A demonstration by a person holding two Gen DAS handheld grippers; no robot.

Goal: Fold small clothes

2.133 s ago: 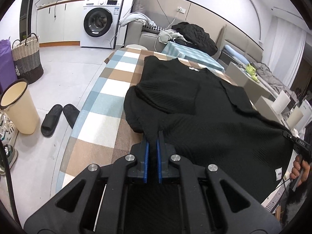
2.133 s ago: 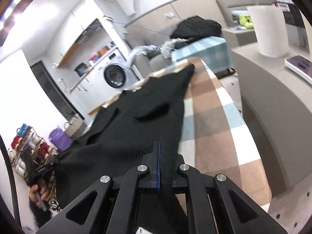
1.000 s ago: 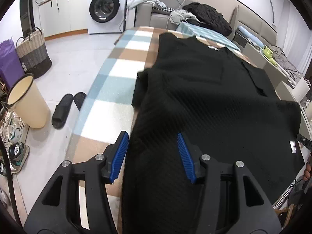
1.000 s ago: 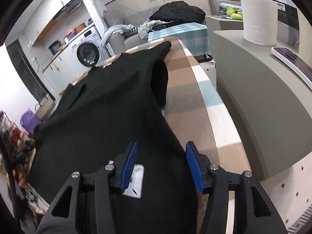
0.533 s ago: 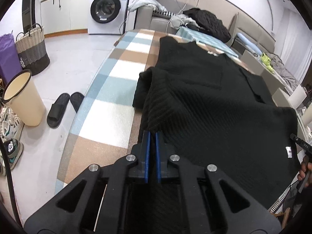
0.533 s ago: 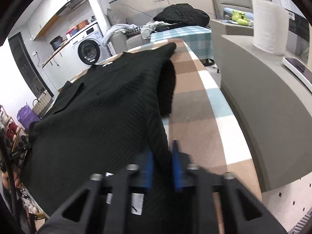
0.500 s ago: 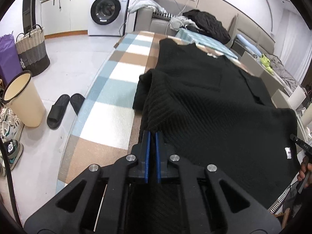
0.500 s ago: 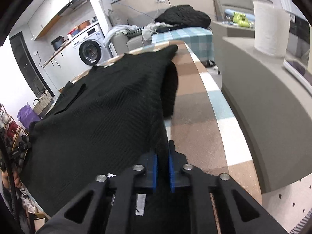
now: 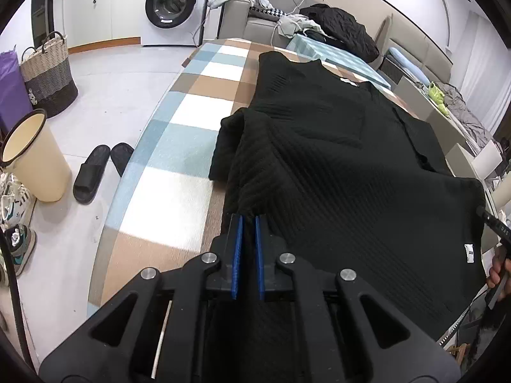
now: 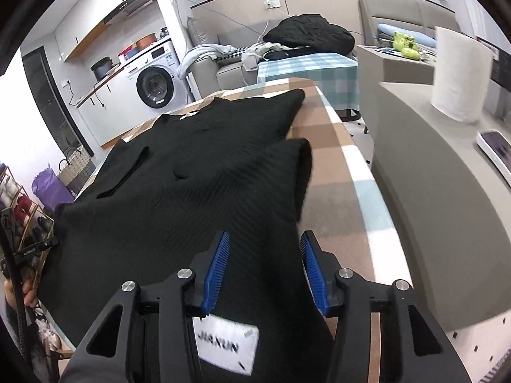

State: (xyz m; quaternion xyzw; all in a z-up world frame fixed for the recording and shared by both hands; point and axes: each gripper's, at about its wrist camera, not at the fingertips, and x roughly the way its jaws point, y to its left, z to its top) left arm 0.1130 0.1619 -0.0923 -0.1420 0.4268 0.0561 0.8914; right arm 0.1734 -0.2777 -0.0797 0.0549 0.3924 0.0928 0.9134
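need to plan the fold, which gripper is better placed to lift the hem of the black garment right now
Left. The left gripper is shut on the hem of the black garment. The right gripper has just been opening; its pads stand apart over the cloth, so it must close first.

Both fisheye views are bright and evenly lit, and straight lines bow hard toward a black vignette at the rim. In the left wrist view a sunlit patch falls across the checked tablecloth [image 9: 179, 191] and detail stays crisp. The right wrist view is softer: the paper towel roll [image 10: 460, 76] smears at its edge, and the white label [image 10: 225, 348] close to the lens reads blurred.
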